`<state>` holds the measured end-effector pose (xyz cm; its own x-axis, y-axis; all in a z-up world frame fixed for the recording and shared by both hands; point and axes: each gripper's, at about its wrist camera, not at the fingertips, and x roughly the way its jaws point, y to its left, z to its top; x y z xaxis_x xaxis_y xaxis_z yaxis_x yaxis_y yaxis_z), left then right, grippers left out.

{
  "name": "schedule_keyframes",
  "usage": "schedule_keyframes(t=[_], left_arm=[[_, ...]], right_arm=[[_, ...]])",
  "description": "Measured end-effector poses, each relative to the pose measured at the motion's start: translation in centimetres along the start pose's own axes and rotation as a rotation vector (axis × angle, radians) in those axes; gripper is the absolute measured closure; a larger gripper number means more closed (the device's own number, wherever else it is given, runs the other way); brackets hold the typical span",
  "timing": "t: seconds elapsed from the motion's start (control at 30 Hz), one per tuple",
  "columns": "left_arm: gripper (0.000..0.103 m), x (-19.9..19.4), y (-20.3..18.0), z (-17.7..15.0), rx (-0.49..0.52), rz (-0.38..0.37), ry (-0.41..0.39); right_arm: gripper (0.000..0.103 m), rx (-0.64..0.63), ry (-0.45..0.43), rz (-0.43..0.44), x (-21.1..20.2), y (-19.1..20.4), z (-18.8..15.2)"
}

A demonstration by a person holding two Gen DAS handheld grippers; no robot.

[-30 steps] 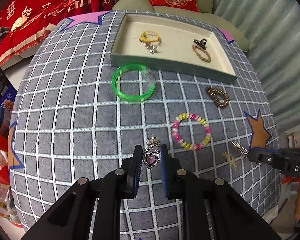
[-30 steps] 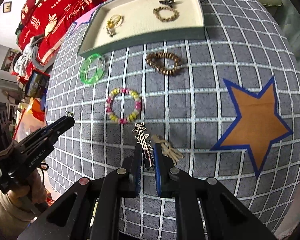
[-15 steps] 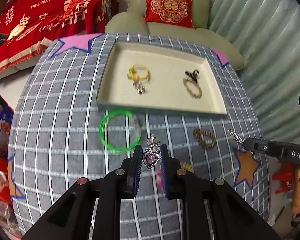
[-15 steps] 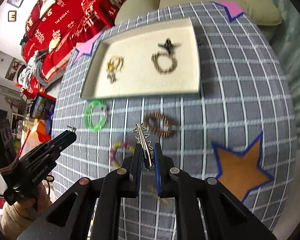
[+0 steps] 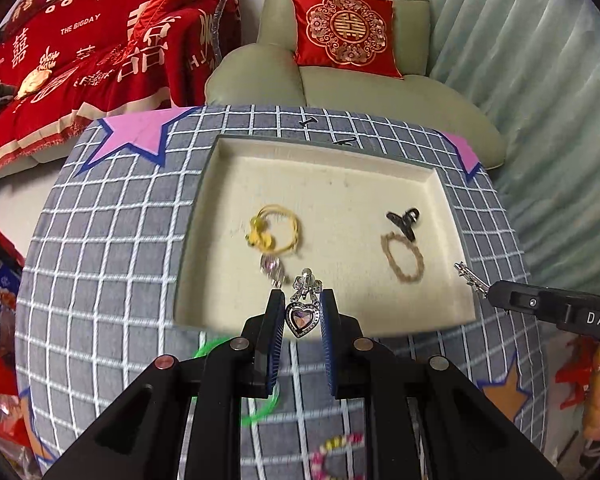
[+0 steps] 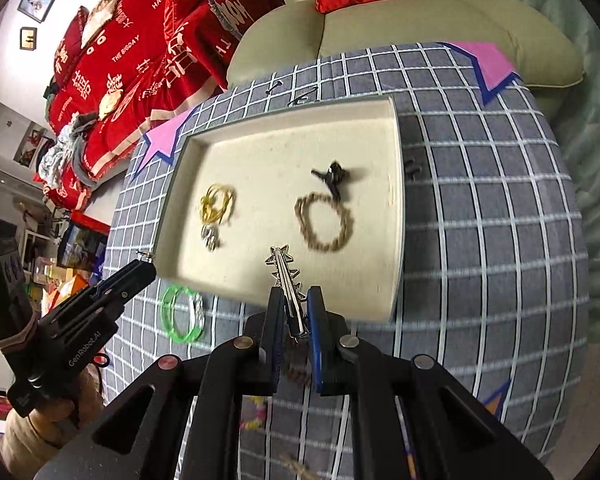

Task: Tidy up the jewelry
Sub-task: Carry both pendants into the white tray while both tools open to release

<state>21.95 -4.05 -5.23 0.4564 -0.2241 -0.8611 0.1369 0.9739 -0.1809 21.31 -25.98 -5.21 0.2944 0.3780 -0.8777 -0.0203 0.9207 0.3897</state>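
While both grippers hang over the near edge of the tray, each has a piece pinched.
Left wrist view, left gripper (image 5: pixel 300 316): jaws nearly closed, clamped on heart pendant (image 5: pixel 301 317); silver top sticks out past the tips.
Left wrist view, tray (image 5: pixel 204 184): cream inside, grey rim, on grey checked tablecloth (image 5: pixel 112 240).
Left wrist view, in tray: yellow hair tie (image 5: pixel 276 230), small pink-stone piece (image 5: pixel 274 268) just beside it, black claw clip (image 5: pixel 404 220) touching tan braided bracelet (image 5: pixel 403 256).
Left wrist view, on cloth: green bangle (image 5: pixel 260 408) mostly hidden under the gripper; beaded bracelet (image 5: pixel 332 448) near bottom edge.
Left wrist view, right gripper (image 5: pixel 496 295): enters from right, silver star hair clip (image 5: pixel 470 276) poking from its tip.
Right wrist view, right gripper (image 6: pixel 294 312): jaws almost closed, gripping star hair clip (image 6: pixel 286 276), stars pointing over the tray (image 6: pixel 398 200).
Right wrist view, left gripper (image 6: pixel 146 266): at left, tip at the tray's near left corner, held by a hand (image 6: pixel 48 424); grip itself too small to tell.
Right wrist view, green bangle (image 6: pixel 182 314): on cloth, just outside tray.
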Motion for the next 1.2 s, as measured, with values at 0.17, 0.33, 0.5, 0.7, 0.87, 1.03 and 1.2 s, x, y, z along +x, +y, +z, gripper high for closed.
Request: schedule_keyframes(t=[0.17, 0.33, 0.5, 0.7, 0.87, 1.03, 1.2], left_arm=[[0.075, 3.2, -0.8, 1.4, 0.025, 0.028, 0.031], [0.075, 5.6, -1.5, 2.1, 0.052, 0.056, 0.052], [0.075, 7.4, -2.5, 2.4, 0.094, 0.094, 0.066], [0.075, 9.1, -3.1, 2.3, 0.124, 0.141, 0.089], [0.075, 10.2, -3.2, 1.9, 0.148, 0.168, 0.117], [0.075, 10.5, -3.4, 1.8, 0.169, 0.189, 0.116], [0.075, 10.6, -3.8, 1.7, 0.179, 0.201, 0.121]], right_arm=[[0.091, 0.006, 0.006, -0.01, 2.0, -0.6, 2.0], [0.091, 0.019, 0.02, -0.018, 3.7, -1.6, 3.3], [0.091, 0.017, 0.032, -0.026, 5.5, -2.0, 4.4], [0.091, 0.012, 0.054, -0.039, 7.3, -2.3, 4.8], [0.091, 0.016, 0.08, -0.045, 8.3, -2.7, 4.6], [0.09, 0.008, 0.083, -0.047, 8.6, -2.5, 4.9], [0.086, 0.013, 0.093, -0.042, 8.7, -2.6, 5.1]])
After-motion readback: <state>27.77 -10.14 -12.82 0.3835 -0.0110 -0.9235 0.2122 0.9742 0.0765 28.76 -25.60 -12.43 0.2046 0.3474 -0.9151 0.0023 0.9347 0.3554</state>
